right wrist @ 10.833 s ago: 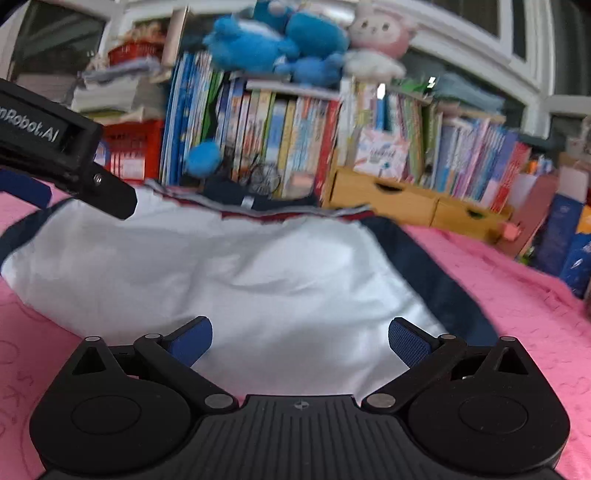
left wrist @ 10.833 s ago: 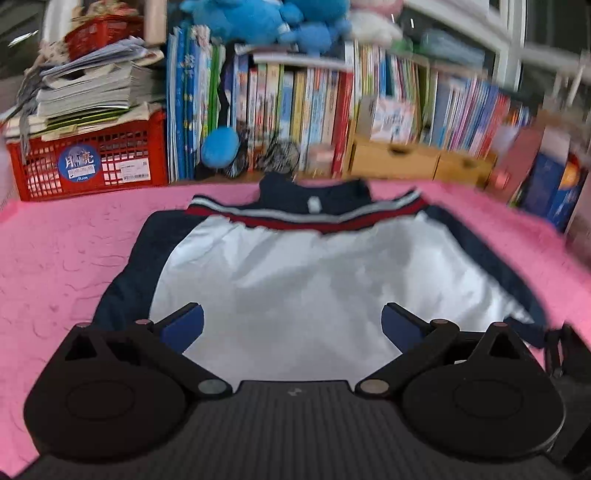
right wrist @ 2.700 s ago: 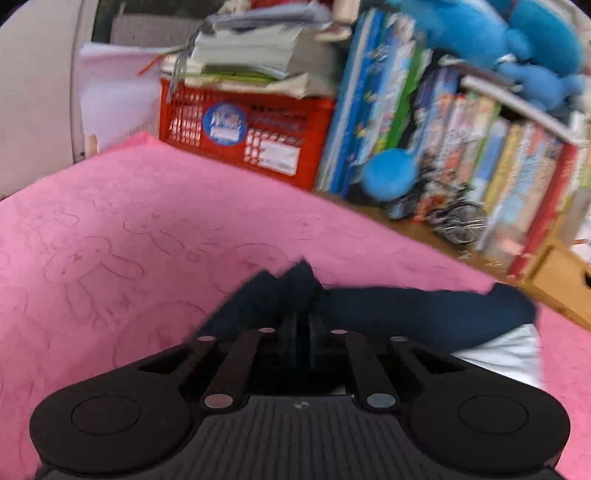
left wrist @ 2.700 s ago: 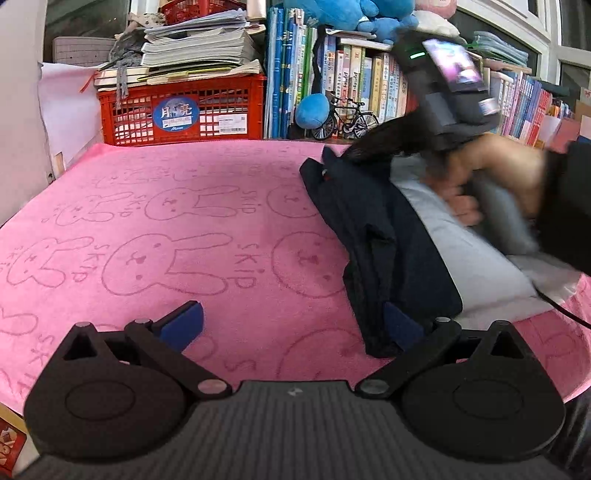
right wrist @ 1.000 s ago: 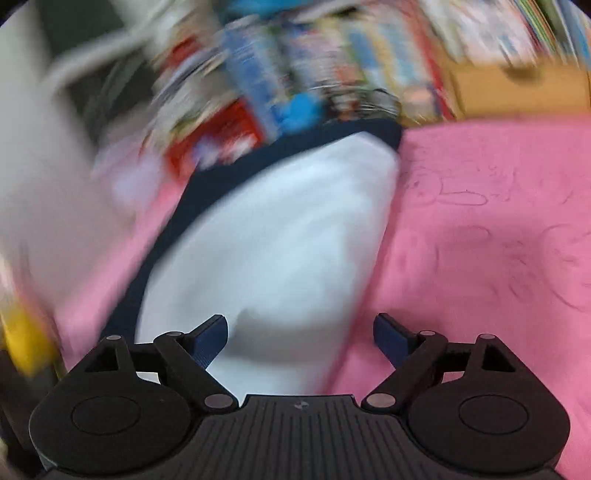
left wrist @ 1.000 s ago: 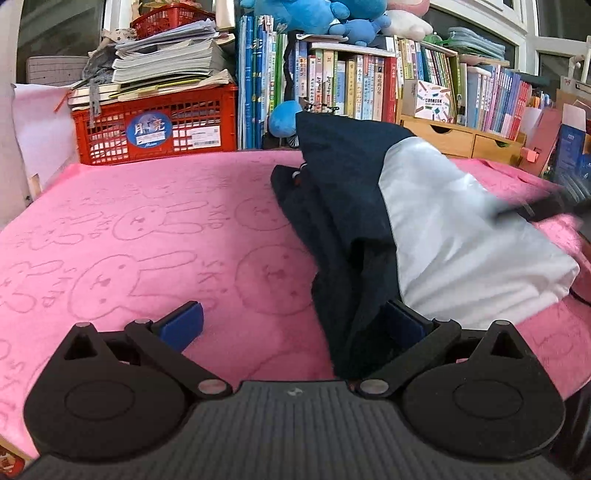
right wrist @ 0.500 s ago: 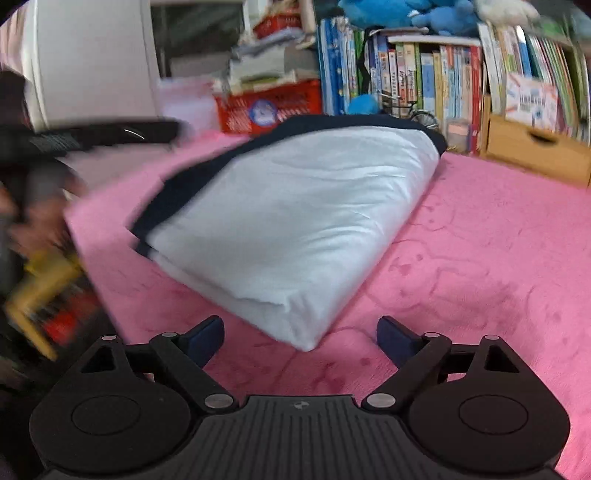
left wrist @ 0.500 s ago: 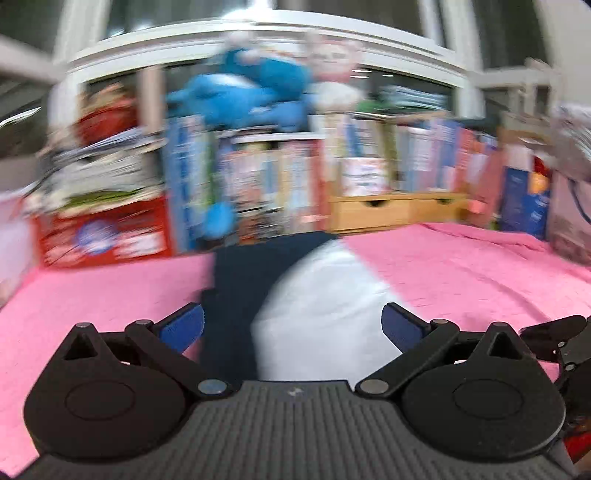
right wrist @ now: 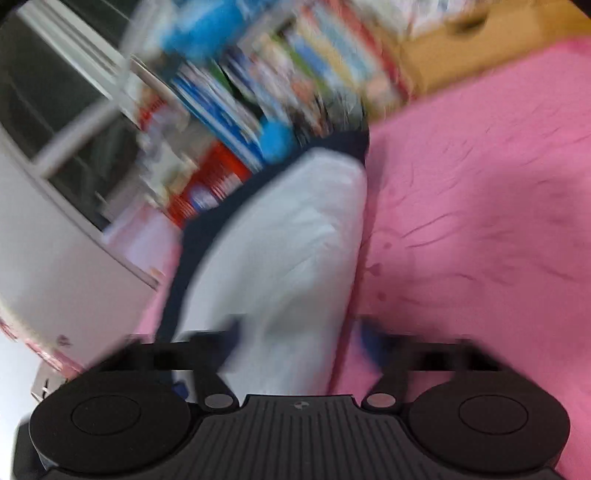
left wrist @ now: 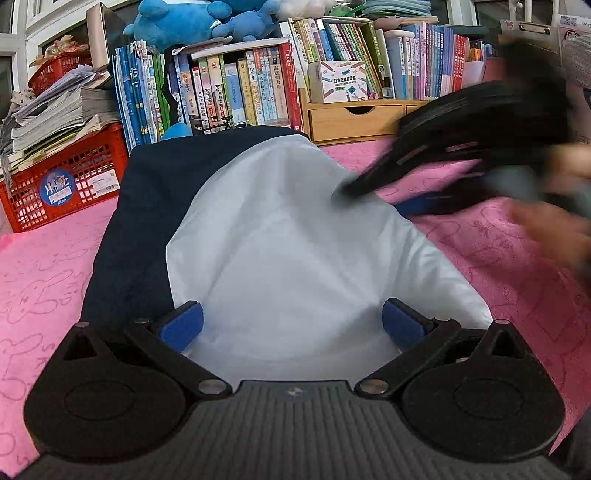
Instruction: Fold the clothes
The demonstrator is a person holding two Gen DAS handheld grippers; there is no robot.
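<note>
A folded jacket (left wrist: 280, 236), white with a navy side (left wrist: 133, 229), lies lengthwise on the pink blanket (left wrist: 44, 266). My left gripper (left wrist: 291, 328) is open over its near end, with the white cloth lying under and between its blue pads (left wrist: 181, 326). From the right a hand brings in my right gripper (left wrist: 376, 197), blurred and tilted, its upper finger over the jacket's right edge. In the right wrist view the right gripper (right wrist: 299, 339) is closing, and the jacket's white near end (right wrist: 288, 258) sits between its blurred fingers; a sliver of pink shows beside the right finger.
A red crate (left wrist: 70, 177) with stacked papers stands at the back left. Rows of books (left wrist: 229, 88), blue plush toys (left wrist: 192, 22) and wooden drawers (left wrist: 354, 118) line the back. Pink blanket (right wrist: 480, 221) lies to the right of the jacket.
The left gripper has come closer to the jacket's near end and sharpened into view. The right gripper swung in from the right, rolled, and its fingers have drawn inward around the white end.
</note>
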